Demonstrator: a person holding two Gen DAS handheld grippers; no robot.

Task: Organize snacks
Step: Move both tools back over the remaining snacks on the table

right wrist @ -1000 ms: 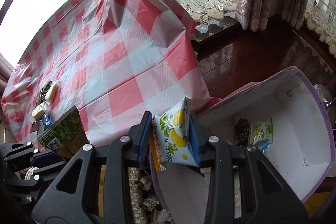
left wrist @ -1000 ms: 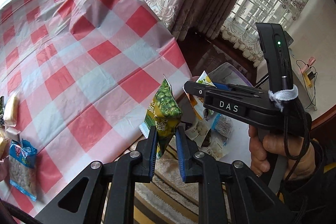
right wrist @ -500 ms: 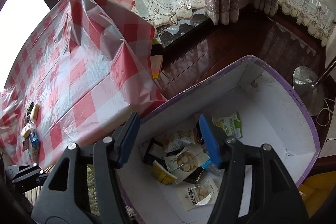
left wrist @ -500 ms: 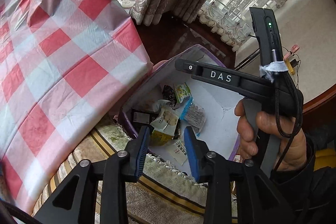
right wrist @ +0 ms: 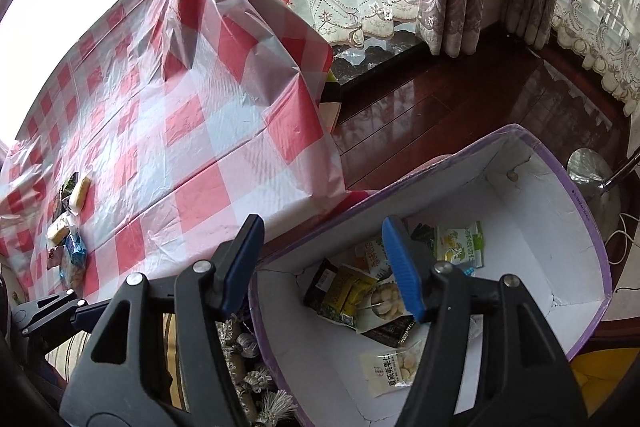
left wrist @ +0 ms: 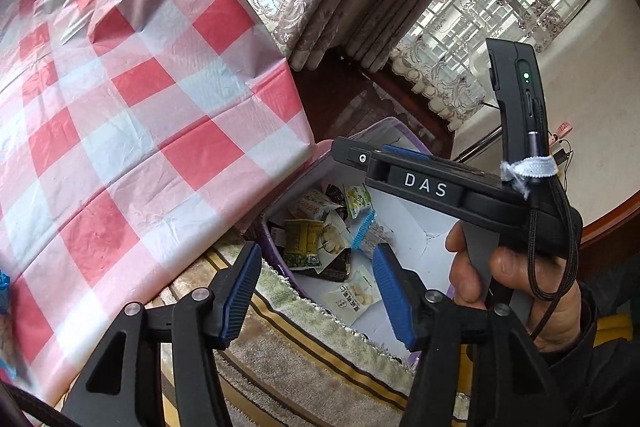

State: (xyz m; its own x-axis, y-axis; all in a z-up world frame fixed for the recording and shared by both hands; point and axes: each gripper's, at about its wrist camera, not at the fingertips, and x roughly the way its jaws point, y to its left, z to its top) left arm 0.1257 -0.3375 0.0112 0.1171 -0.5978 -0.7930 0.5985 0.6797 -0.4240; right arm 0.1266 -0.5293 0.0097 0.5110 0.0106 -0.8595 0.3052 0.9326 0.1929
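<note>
A purple-rimmed white box (right wrist: 576, 195) stands on the floor beside the table and holds several snack packets, among them a green pea packet (left wrist: 301, 243) and a white nut packet (right wrist: 394, 367). My left gripper (left wrist: 314, 291) is open and empty above the box's near edge. My right gripper (right wrist: 322, 263) is open and empty over the box; its body shows in the left wrist view (left wrist: 424, 183). Several more snack packets (right wrist: 66, 223) lie on the table's far left.
A red-and-white checked tablecloth (right wrist: 192, 131) covers the table and hangs over its edge beside the box. A striped fringed cloth (left wrist: 304, 359) lies under my left gripper. Dark wooden floor (right wrist: 460, 115), curtains and a metal lamp base (right wrist: 592, 175) lie beyond the box.
Both grippers opened over the box and let go of their packets: the green pea packet from the left, the yellow-and-white packet from the right. Both packets now lie in the box.
</note>
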